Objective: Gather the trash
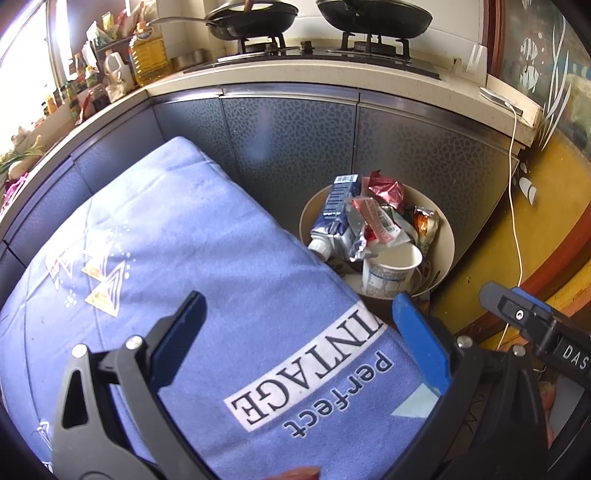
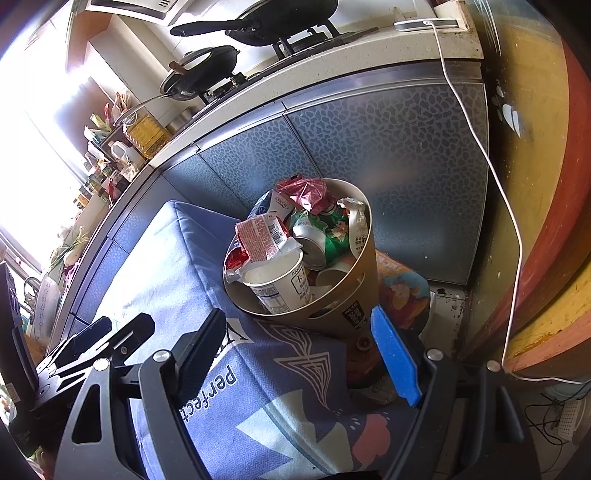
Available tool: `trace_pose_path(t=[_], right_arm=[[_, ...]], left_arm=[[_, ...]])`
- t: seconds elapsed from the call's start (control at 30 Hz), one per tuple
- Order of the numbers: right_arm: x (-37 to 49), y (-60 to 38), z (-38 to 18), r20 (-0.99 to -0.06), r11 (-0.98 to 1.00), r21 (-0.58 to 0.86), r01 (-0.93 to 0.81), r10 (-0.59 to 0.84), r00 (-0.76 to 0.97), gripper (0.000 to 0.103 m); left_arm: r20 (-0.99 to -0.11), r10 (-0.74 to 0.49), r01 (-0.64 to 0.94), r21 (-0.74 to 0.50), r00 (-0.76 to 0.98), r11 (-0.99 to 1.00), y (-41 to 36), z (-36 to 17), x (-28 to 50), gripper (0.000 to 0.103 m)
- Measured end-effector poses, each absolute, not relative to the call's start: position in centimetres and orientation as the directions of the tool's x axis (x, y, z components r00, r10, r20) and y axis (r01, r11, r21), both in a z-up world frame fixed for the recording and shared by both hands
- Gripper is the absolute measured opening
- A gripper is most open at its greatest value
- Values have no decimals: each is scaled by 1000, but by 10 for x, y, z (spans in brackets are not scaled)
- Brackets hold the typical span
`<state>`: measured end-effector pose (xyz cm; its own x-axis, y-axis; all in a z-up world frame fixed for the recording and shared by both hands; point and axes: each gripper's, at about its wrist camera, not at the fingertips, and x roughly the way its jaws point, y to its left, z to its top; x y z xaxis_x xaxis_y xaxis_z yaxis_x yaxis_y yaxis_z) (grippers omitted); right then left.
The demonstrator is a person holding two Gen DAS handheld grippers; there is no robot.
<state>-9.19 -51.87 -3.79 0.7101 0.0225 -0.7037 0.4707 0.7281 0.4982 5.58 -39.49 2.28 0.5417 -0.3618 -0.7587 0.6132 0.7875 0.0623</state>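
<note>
Both our left claw (image 1: 299, 336) and right claw (image 2: 299, 350) hover wide open, empty; ahead, the full trash bin (image 2: 347, 310) awaits gripping.

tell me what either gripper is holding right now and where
Nothing is held. The left gripper and right gripper both stand open and empty above the blue cloth, short of the trash bin.

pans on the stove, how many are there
2. One black pan sits on the left burner with a lid and a long handle; the other black pan sits on the right burner. The top edge of the picture cuts off both.
</note>
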Motion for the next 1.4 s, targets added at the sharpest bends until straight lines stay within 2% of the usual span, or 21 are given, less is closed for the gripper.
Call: trace_pose_path(t=[0.33,1.4], right_arm=[[-91,-513,-30,-698,745,460,483,-34,716,79],[-68,-485,-19,-721,785,401,473,-48,691,79]], left_arm=[[-760,-368,619,57,536,783,-390,18,60,97],[-762,-396,619,8,513,786,-356,13,74,97]])
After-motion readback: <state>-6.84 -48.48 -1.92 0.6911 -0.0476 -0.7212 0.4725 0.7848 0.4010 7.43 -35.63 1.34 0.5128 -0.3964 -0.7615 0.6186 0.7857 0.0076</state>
